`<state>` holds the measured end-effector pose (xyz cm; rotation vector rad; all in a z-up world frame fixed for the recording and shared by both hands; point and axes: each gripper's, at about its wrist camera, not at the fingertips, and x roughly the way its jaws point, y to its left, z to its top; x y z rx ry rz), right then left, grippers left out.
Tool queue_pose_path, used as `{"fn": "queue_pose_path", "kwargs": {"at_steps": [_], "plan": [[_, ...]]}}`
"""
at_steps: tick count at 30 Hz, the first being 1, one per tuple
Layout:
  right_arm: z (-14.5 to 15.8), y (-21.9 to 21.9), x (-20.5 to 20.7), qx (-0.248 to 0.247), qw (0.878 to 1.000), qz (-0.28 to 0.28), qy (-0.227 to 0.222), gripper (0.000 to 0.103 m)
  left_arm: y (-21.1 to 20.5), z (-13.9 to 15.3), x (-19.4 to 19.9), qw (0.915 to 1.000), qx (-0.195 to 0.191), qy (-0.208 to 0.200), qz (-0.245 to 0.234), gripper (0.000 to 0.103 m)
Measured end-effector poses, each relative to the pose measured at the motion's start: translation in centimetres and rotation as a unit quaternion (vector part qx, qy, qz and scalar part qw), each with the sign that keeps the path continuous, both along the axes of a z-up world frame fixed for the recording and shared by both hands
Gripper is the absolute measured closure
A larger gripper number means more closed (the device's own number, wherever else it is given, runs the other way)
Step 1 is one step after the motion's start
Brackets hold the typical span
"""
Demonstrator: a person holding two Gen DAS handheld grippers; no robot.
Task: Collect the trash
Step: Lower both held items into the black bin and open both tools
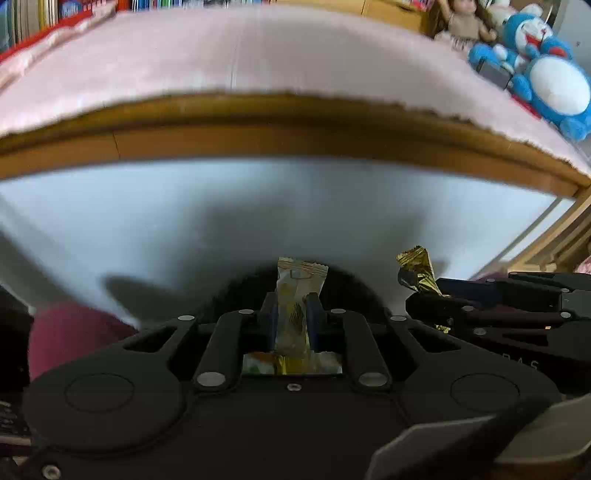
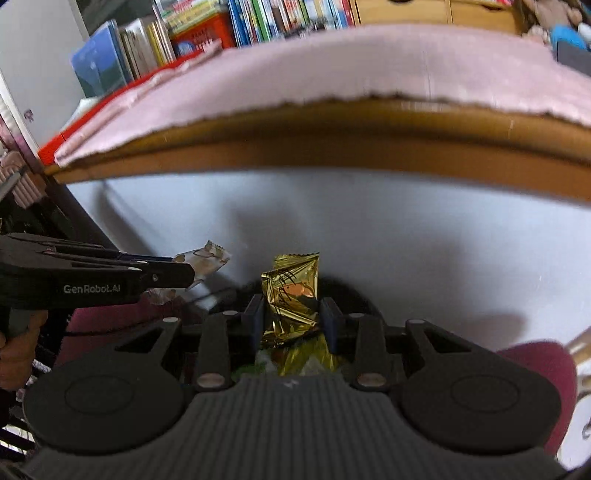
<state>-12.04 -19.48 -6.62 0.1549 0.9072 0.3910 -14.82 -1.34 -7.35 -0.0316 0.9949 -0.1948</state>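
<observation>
Left wrist view looks along the left gripper [image 1: 291,314], whose jaws are clamped on a pale orange-and-white snack wrapper [image 1: 297,299]; the wrapper stands upright between the blue pads, its crimped top edge poking out past the fingertips and its lower end showing behind them. To the right, near the frame edge, the right gripper [image 1: 424,291] comes in from the side holding a crumpled gold foil wrapper [image 1: 415,267], which sticks out beyond its tips. Right wrist view shows the same foil wrapper [image 2: 291,299] between that gripper's blue pads, the jaws closed on it from both sides with the foil bunched up between them. At the left of this view the left gripper [image 2: 184,271] reaches in level, marked GenRobot.AI, with the pale wrapper [image 2: 208,258] held at its tip, and a hand [image 2: 16,350] grips its handle. Both wrappers hang in the air in front of a pale grey-white surface [image 1: 184,221]. Beyond it runs the wooden edge of a desk [image 1: 295,140] covered by a pink cloth [image 1: 258,51]. Far back stand rows of books [image 2: 258,18], and at the far right sits a blue and white plush toy [image 1: 546,74].
</observation>
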Motion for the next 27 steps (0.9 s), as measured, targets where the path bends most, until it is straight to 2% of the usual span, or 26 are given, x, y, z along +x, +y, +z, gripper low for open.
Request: {"fn": "queue_pose_path", "kwargs": {"at_steps": [4,10,12,17,19,23,27], "plan": [[-1.1,0.3,-0.1,-0.002,1.000,0.001,0.023,0.062,0.3,-1.8,0.2,0.9993,-0.004,0.036,0.007,0.088],[-2.0,0.9,-0.2,-0.007,0.999,0.009,0.042,0.061,0.3,-3.4,0.2,0.9982,0.010,0.060,0.004,0.087],[-2.1,1.1,-0.2,-0.007,0.999,0.011,0.045,0.060,0.4,-3.7,0.3,0.9977,0.011,0.066,0.005,0.087],[-2.3,1.4,0.0,-0.008,0.999,0.014,0.051,0.047,0.1,-4.1,0.6,0.9969,0.015,0.077,0.007,0.087],[-2.3,1.4,0.0,-0.009,0.998,0.013,0.052,0.047,-0.1,-4.0,0.9,0.9968,0.017,0.078,0.007,0.087],[-2.5,1.7,0.3,-0.009,0.998,0.012,0.055,0.045,-0.5,-3.8,1.2,0.9964,0.020,0.082,0.007,0.083],[-2.5,1.9,0.6,-0.010,0.998,0.012,0.056,0.041,-0.7,-4.2,1.5,0.9961,0.023,0.085,0.007,0.074]]}}
